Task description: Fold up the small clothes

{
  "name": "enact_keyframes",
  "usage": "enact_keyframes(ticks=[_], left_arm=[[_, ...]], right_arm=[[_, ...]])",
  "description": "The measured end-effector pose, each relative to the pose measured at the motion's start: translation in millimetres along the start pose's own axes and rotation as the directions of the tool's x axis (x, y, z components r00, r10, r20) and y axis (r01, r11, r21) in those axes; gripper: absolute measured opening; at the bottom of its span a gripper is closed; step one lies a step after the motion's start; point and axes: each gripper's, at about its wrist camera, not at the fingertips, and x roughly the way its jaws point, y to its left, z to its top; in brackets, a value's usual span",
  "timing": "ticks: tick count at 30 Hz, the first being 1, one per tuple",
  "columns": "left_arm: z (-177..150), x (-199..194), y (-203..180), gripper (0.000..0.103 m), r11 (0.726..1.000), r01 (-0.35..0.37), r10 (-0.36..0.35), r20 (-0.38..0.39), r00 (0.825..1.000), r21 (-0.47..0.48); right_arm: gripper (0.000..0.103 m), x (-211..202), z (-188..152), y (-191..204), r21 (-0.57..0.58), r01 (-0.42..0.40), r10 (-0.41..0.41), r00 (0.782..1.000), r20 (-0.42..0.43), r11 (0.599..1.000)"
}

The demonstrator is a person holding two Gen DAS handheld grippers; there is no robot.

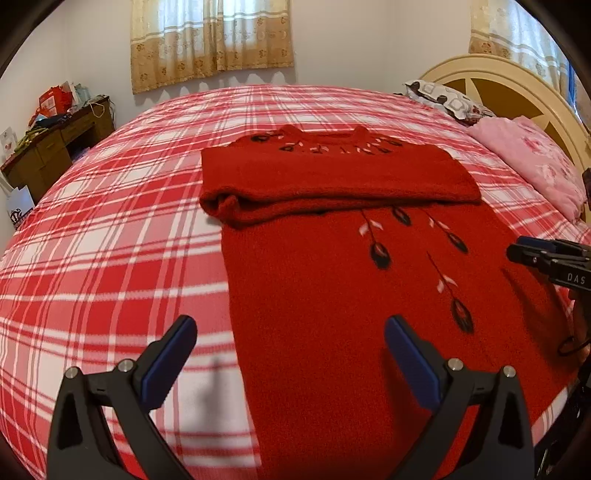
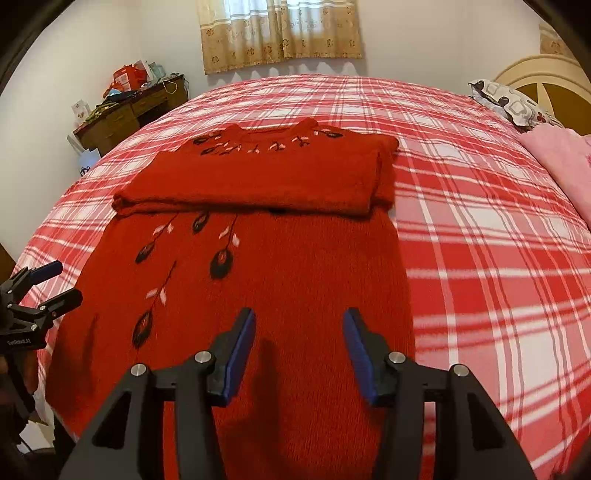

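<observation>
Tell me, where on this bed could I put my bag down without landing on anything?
Bare plaid bedspread lies between the red sweater and the pink pillow. More lies on the sweater's other side, toward the desk, and beyond its collar toward the curtain. The near middle is crowded: the sweater, the left gripper and the right gripper.

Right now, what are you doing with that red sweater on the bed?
A person is folding a red sweater on the plaid bed, using a gripper in each hand. The sleeves are already folded across the chest, near the collar. The left gripper is open over the sweater's left edge near the hem, and the right gripper is open above the lower part. Neither is holding the sweater.
</observation>
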Motion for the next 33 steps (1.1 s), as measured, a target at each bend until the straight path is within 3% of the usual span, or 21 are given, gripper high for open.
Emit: enact_keyframes(ticks=[23,30,33], left_arm=[[-60,-36,-9,0.103,0.999,0.038,-0.036,-0.061,0.998,0.038],[-85,-50,3,0.103,0.998,0.065,-0.068,-0.108,0.992,-0.026],[-88,-52,5,0.098,0.997,0.065,-0.070,-0.114,0.991,-0.043]], right_arm=[[0.052,-45,-56,-3,0.005,0.011,-0.011,1.000,-0.016,1.000],[0.052,-48,-75,2,-0.010,0.011,-0.011,1.000,-0.015,1.000],[0.052,-49,-77,4,-0.023,0.020,-0.020,1.000,-0.008,1.000]])
